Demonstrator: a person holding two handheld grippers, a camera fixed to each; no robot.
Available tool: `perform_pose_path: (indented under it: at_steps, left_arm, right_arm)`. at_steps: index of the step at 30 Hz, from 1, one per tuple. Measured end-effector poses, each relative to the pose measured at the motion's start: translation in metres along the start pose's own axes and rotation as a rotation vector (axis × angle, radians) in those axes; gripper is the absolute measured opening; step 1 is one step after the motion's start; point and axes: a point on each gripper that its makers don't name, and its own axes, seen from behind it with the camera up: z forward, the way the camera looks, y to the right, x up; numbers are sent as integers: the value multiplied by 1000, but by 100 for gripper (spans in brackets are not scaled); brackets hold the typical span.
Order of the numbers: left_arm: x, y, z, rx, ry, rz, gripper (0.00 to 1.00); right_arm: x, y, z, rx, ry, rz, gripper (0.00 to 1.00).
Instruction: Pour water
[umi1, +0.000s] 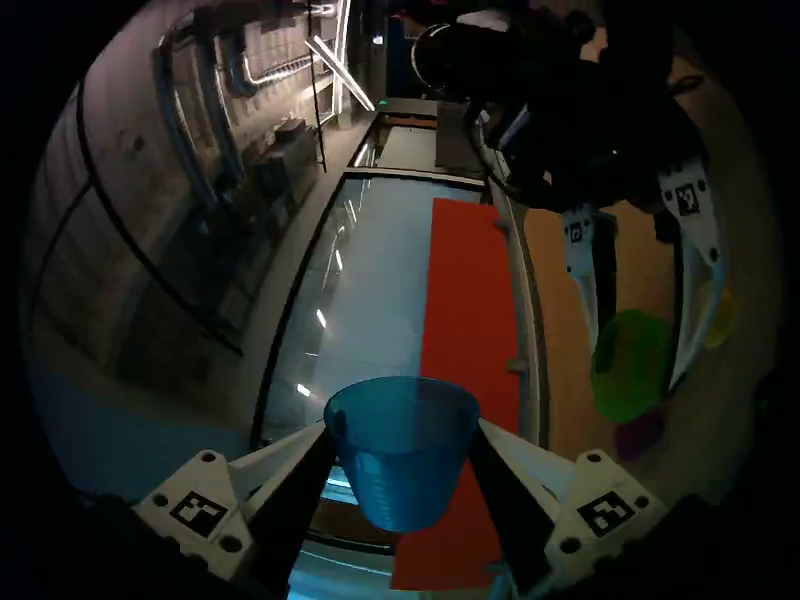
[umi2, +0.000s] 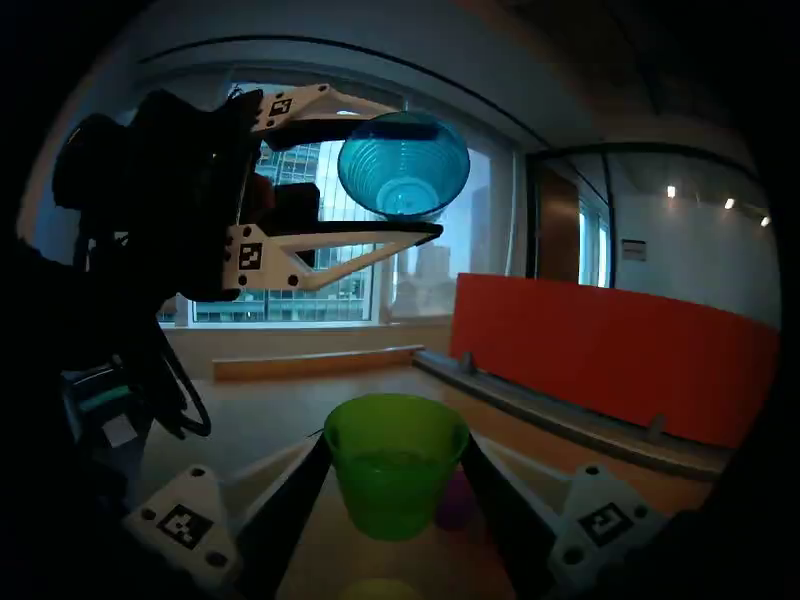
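- Blue cup (umi1: 402, 465) is sitting clamped between both fingers of the left gripper (umi1: 402, 435). The right gripper view is showing it lifted high and tipped onto its side.
- Green cup (umi2: 395, 470) is standing upright in the right gripper (umi2: 395, 445), whose two fingers are pressing on its sides. It is being held low over the wooden table (umi2: 280, 420).
- Pouring appears to be the step in hand. The blue cup is hanging above the green cup but well apart from it, and no stream of water is showing between them.
- Liquid is seeming to sit inside the green cup, though the dim light is making that hard to confirm.
- Next, the left gripper is likely needing to bring the blue cup's rim lower and squarely over the green cup's mouth. From this height a pour is risking a splash on the table. Whether the two cups are truly lining up is not something these views are settling.
- Around the cups, a purple object (umi2: 456, 503) is lying just behind the green cup, and a yellowish object (umi2: 378, 590) is lying in front of it. Both are too blurred to identify.
- Behind them, a red panel (umi2: 620, 350) is running along the table's far side and a window (umi2: 320, 280) is glowing beyond. Neither is blocking the path between the cups.
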Motion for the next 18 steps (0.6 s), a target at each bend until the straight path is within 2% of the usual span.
perform_pose_path:
  at_steps: [10, 18]
  left_arm:
    - [-13, 7, 7, -25, -19, -322, 85]
    - [-24, 4, 8, -15, -38, -539, 85]
  right_arm:
    - [2, 3, -3, -9, 4, 2, 91]
    - [4, 4, -5, -13, 7, 1, 91]
